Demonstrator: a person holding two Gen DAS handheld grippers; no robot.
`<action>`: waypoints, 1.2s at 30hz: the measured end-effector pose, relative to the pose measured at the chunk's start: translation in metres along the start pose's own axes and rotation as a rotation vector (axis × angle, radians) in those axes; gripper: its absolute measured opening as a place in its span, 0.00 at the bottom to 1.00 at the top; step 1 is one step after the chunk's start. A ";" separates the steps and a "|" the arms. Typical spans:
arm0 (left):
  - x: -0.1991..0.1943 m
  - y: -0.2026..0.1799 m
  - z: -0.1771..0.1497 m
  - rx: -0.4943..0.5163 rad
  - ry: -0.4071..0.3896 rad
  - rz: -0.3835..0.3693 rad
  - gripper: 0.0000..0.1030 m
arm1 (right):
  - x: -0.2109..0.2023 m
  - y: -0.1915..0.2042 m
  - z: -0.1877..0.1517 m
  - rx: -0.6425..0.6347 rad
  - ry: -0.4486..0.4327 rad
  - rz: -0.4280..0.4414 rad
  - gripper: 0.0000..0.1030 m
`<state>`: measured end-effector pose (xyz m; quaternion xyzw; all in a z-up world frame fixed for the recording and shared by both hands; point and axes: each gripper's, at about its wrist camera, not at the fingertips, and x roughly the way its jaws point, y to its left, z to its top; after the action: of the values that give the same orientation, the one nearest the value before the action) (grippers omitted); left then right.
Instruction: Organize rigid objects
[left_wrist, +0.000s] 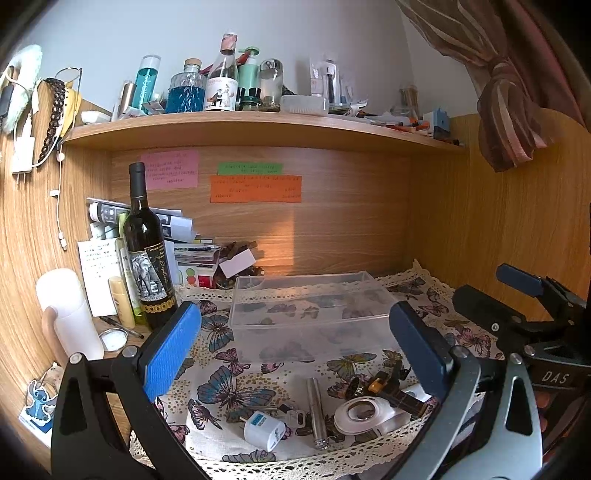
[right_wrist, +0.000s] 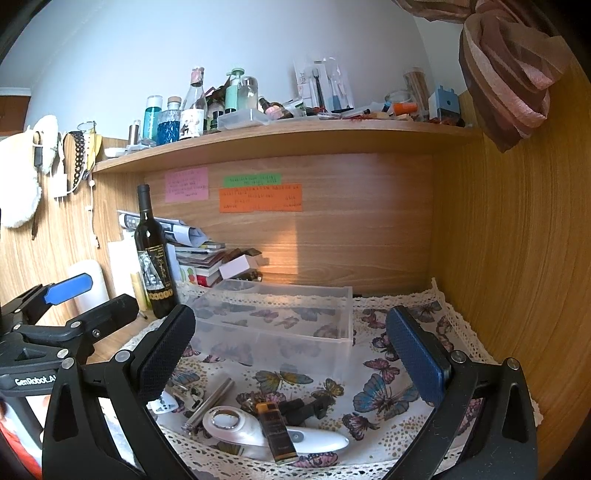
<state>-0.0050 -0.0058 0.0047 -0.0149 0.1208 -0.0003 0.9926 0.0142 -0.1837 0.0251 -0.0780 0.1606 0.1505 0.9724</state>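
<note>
A clear plastic box stands empty on the butterfly cloth. In front of it lie small items: a white charger, a metal cylinder, a white oval device with a ring hole, a brown-and-orange lighter and keys. My left gripper is open above them, empty. My right gripper is open, empty, beside it to the right.
A dark wine bottle, a white bottle, tubes and stacked papers crowd the left. Wooden walls close the back and right. A shelf of bottles hangs above. A curtain hangs at upper right.
</note>
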 end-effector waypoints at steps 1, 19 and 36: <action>0.000 0.000 0.000 0.000 -0.001 -0.001 1.00 | 0.000 0.000 0.000 -0.001 0.000 -0.002 1.00; 0.000 0.000 0.001 -0.009 0.003 -0.013 1.00 | -0.002 0.000 0.001 0.003 -0.006 0.002 1.00; 0.003 0.001 0.000 -0.017 0.011 -0.024 1.00 | -0.001 0.002 0.001 0.007 -0.005 0.005 1.00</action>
<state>-0.0023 -0.0051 0.0038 -0.0249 0.1262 -0.0114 0.9916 0.0124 -0.1819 0.0261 -0.0740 0.1590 0.1528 0.9726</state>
